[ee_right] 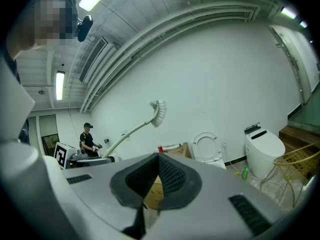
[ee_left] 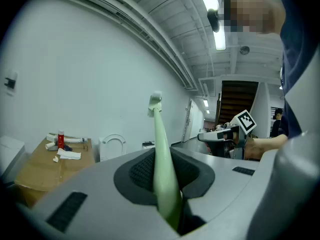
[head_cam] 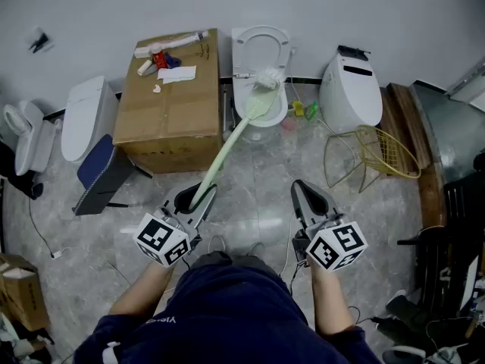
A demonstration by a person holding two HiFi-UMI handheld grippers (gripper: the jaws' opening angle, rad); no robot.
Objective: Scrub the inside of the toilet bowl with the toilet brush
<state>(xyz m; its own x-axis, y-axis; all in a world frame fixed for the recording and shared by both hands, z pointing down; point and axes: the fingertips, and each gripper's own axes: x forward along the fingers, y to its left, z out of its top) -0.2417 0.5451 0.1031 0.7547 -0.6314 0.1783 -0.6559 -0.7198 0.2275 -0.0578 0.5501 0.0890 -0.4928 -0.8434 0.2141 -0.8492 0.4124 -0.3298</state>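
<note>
My left gripper [head_cam: 194, 201] is shut on the lower end of a pale green toilet brush handle [head_cam: 227, 149]. The handle runs up and away to the white brush head [head_cam: 267, 78], which lines up with the open toilet bowl [head_cam: 279, 111] by the wall. In the left gripper view the handle [ee_left: 159, 129] rises from between the jaws of the left gripper [ee_left: 161, 160]. In the right gripper view the brush head [ee_right: 159, 112] is raised in the air, well above the toilet [ee_right: 206, 147]. My right gripper [head_cam: 305, 193] is shut on nothing, beside the left one.
A cardboard box [head_cam: 168, 120] with small items on top stands left of the toilet. Another white toilet [head_cam: 350, 91] and a yellow wire basket [head_cam: 385, 152] are on the right. A small green bottle [head_cam: 311, 111] stands beside the bowl. More toilets [head_cam: 85, 116] stand far left.
</note>
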